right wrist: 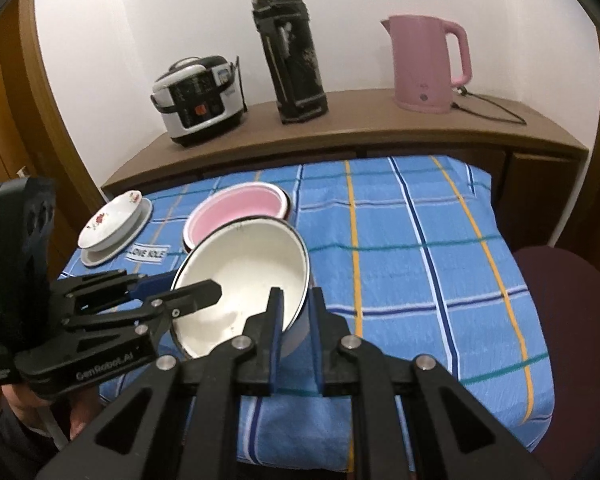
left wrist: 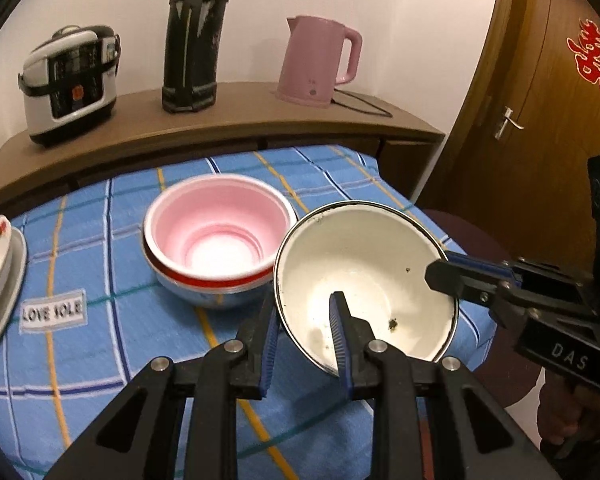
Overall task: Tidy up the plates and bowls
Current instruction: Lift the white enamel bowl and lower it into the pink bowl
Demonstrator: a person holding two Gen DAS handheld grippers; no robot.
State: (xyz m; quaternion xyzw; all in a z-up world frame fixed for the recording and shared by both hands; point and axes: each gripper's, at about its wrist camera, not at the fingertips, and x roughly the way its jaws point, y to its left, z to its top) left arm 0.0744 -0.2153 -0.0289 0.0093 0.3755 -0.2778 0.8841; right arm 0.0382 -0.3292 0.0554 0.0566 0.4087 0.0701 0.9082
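Observation:
A white enamel bowl [left wrist: 364, 272] with a dark rim is held tilted above the blue checked tablecloth. My left gripper [left wrist: 306, 320] is shut on its near rim, one finger inside, one outside. My right gripper [right wrist: 296, 312] is shut on the opposite rim and shows in the left wrist view [left wrist: 452, 276]. The bowl also shows in the right wrist view [right wrist: 244, 280]. Behind it a pink bowl [left wrist: 220, 232] sits nested in a red-banded bowl [left wrist: 204, 284]. A flowered dish [right wrist: 108, 220] rests on a white plate [right wrist: 112, 248] at the table's left.
A wooden sideboard [right wrist: 340, 132] behind the table carries a rice cooker [right wrist: 200, 100], a black flask [right wrist: 292, 56] and a pink kettle [right wrist: 428, 64]. A wooden door [left wrist: 540, 100] stands at the right. A dark chair seat [right wrist: 560, 280] is beside the table's right edge.

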